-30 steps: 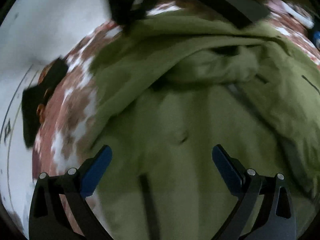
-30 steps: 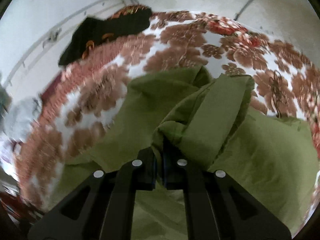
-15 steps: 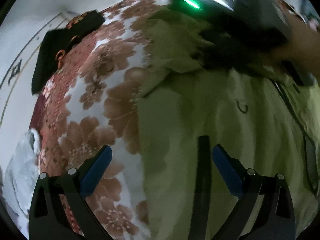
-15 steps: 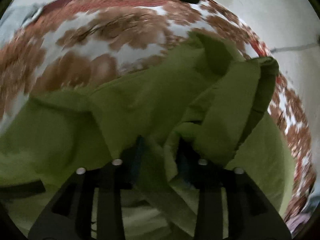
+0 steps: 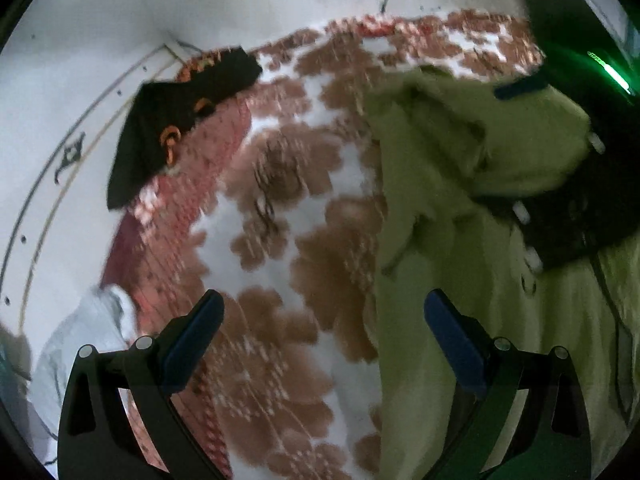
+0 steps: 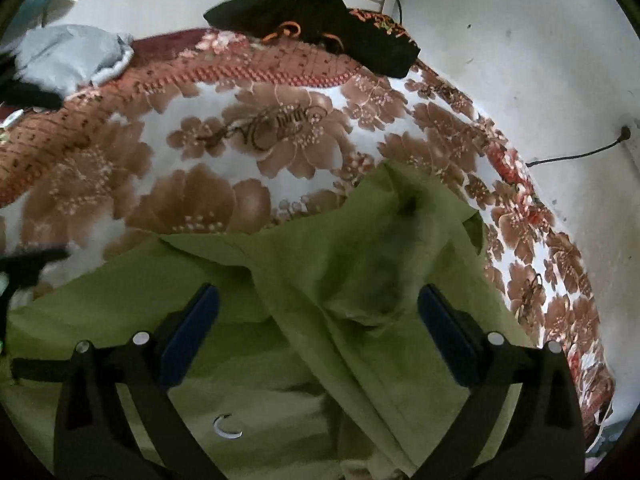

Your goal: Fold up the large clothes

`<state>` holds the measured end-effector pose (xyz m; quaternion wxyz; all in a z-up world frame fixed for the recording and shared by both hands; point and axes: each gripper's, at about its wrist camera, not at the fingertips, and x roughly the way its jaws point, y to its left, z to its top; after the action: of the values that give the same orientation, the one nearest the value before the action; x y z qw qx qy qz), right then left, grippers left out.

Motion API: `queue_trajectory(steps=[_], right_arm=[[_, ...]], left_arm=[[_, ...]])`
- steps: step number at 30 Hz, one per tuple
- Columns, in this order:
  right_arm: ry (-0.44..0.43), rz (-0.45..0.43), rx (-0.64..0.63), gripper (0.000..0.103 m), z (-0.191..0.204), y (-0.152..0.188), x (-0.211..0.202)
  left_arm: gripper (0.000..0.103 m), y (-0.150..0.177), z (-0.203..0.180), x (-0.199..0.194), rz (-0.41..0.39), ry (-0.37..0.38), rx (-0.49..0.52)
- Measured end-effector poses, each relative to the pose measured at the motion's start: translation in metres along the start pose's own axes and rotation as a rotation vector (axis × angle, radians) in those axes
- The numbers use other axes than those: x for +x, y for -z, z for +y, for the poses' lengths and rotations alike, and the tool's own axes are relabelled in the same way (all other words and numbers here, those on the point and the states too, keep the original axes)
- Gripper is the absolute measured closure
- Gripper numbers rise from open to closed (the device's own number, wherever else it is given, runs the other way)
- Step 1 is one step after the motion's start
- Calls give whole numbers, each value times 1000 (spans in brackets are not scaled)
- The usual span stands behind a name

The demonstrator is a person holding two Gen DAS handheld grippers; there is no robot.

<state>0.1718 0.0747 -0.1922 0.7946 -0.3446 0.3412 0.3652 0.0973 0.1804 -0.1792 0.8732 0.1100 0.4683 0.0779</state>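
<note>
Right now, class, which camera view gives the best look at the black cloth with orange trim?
The right wrist view: the black cloth is sharp there, lying on the floral bedspread by the wall. The left wrist view shows the same cloth blurred by motion.

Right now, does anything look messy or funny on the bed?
Yes. The green garment is not flat: one flap lies bunched and crooked across it. A black cloth sits slumped at the bed's far edge.
</note>
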Motion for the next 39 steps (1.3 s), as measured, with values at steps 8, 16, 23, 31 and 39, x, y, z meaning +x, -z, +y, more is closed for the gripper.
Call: queue_trajectory(steps=[8,16,23,31,39], right_arm=[[-85,26,325,5,-70,44,-34],[147,133,752,5,-204,160,-38],[163,197,1017,5,-260,246,-28],[123,266,1064,5,-254,279,-6],[114,311,1041,5,-251,289,8]], left_arm=[[5,-76,-27,20,-103,123,-19],[5,-124,-78,84,14,394,-172],[39,-130,-99,123,101,506,-180],[94,-128,-83,134,136,554,-175],[95,-114,-36,151,166,612,-325]])
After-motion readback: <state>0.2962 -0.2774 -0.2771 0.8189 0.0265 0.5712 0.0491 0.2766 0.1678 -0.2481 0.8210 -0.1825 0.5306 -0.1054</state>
